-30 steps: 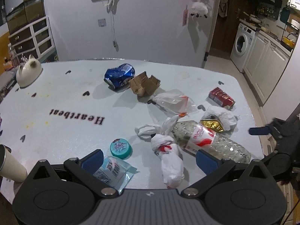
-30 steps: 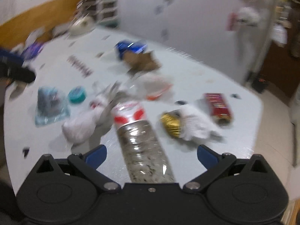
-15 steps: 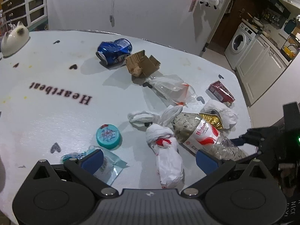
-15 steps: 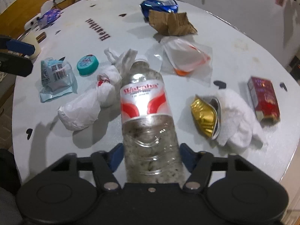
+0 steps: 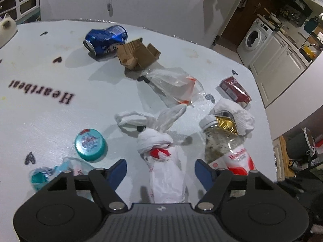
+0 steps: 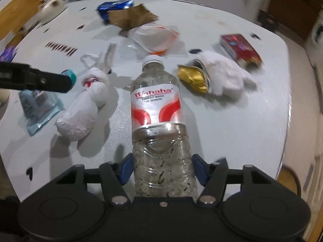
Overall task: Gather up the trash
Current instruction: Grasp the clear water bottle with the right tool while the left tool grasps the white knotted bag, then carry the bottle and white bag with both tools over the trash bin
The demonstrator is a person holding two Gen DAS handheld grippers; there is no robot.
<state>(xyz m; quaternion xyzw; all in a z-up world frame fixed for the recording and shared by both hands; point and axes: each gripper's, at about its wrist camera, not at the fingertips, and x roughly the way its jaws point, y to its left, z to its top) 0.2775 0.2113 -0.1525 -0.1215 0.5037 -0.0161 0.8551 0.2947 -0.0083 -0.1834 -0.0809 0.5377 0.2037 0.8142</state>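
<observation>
A white knotted plastic bag [image 5: 161,141] with red print lies on the pale table [image 5: 50,121]. My left gripper [image 5: 160,173] straddles its lower half. Its jaws are closing, and a gap still shows between each blue pad and the bag. In the right wrist view this bag [image 6: 80,117] lies left of a clear bottle [image 6: 157,104] with a red and white label and dark specks inside. My right gripper [image 6: 163,169] is closing on the bottle's base, both pads pressed against it. In the left wrist view the bottle [image 5: 222,149] is tilted, cap up.
Around them lie a teal lid [image 5: 90,144], a light blue packet [image 5: 46,173], a crushed blue can [image 5: 106,39], torn cardboard [image 5: 137,55], a clear bag [image 5: 175,86], a red packet [image 5: 234,89] and a gold foil cup in white tissue [image 5: 240,119]. The table edge [image 5: 262,109] runs close on the right.
My left gripper came down over the white bag and its jaws narrowed. My right gripper closed on the bottle, whose capped end has swung round beside the gold foil cup.
</observation>
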